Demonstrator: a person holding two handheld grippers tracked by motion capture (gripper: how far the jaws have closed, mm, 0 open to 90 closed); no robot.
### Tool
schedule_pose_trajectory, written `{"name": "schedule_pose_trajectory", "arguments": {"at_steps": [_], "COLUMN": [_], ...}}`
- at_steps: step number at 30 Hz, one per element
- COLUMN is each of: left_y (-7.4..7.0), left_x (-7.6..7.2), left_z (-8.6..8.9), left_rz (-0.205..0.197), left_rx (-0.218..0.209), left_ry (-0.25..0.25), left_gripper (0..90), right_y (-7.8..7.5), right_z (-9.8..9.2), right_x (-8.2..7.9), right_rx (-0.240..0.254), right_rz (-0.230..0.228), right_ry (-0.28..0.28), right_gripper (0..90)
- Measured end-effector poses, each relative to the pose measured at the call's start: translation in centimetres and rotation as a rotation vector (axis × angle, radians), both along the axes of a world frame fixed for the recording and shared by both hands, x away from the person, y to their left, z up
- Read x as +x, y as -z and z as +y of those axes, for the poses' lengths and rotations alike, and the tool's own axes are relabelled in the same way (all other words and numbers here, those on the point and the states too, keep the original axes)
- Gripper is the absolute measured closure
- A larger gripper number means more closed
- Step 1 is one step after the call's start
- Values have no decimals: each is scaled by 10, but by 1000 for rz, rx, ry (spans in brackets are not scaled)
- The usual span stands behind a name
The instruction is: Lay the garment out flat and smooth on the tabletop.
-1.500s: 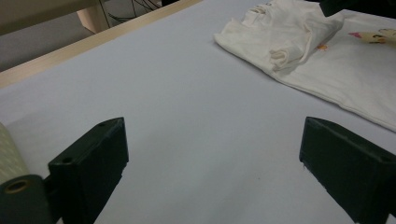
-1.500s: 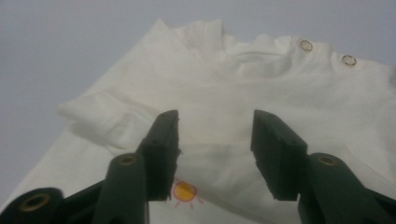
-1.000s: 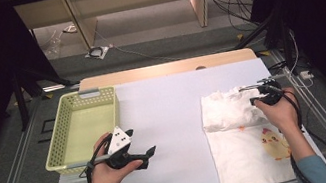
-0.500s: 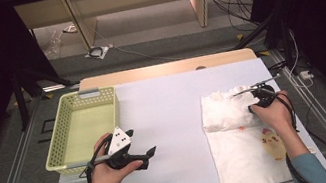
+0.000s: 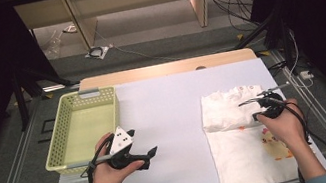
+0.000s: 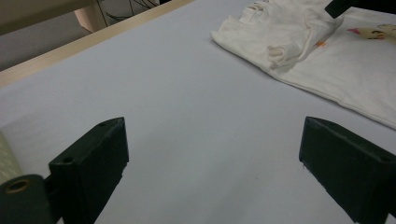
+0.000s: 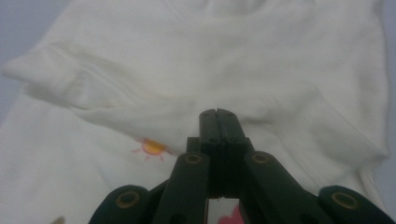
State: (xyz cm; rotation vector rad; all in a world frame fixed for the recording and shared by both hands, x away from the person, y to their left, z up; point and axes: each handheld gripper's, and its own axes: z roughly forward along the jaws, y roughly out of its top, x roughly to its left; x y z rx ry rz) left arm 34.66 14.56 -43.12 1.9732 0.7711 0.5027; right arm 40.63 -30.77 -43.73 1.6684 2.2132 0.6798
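A white T-shirt (image 5: 245, 168) with a small sun and chick print lies flat at the right of the table, its top part folded down over itself. My right gripper (image 5: 255, 116) is low over that fold. In the right gripper view its jaws are shut (image 7: 217, 113), with the tips at the fold's edge on the shirt (image 7: 233, 56); whether cloth is pinched I cannot tell. My left gripper (image 5: 142, 142) is held in a hand beside the basket with its jaws wide open (image 6: 224, 172) and nothing between them. It faces the shirt (image 6: 327, 70) across bare table.
A pale yellow-green perforated basket (image 5: 58, 140) stands at the left of the white tabletop (image 5: 168, 105). A wooden strip (image 5: 167, 68) runs along the table's far edge. Metal rails flank both sides, and cables trail at the right.
My right gripper has moved a little leftward over the folded part of the shirt, jaws still shut. The left hand and its gripper have stayed put.
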Motion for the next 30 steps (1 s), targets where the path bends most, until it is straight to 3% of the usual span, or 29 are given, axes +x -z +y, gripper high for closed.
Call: {"name": "schedule_pose_trajectory", "arguments": {"at_steps": [4, 10, 15, 19, 22, 26, 30], "left_y": [0, -1, -1, 0, -1, -1, -1], "left_x": [0, -1, -1, 0, 0, 0, 0], "left_z": [2, 2, 1, 1, 2, 2, 2], "left_rz": [0, -3, -4, 0, -1, -3, -2], "left_rx": [-1, -2, -1, -2, -2, 2, 1], "left_ry": [-1, -2, 2, 0, 0, 0, -1], "left_gripper": [79, 79, 79, 79, 79, 79, 80], "right_y": [-3, 9, 16, 21, 23, 27, 29], "right_z": [19, 46, 58, 59, 58, 59, 61], "right_x": [6, 14, 23, 31, 35, 34, 29], "right_rx": [24, 58, 38, 0, 27, 28, 17], "right_rz": [-51, -46, -49, -40, -25, -10, -10], "right_ry": [-124, -318, -374, -382, -379, -404, -409], "right_gripper": [828, 594, 493, 501, 501, 570, 794]}}
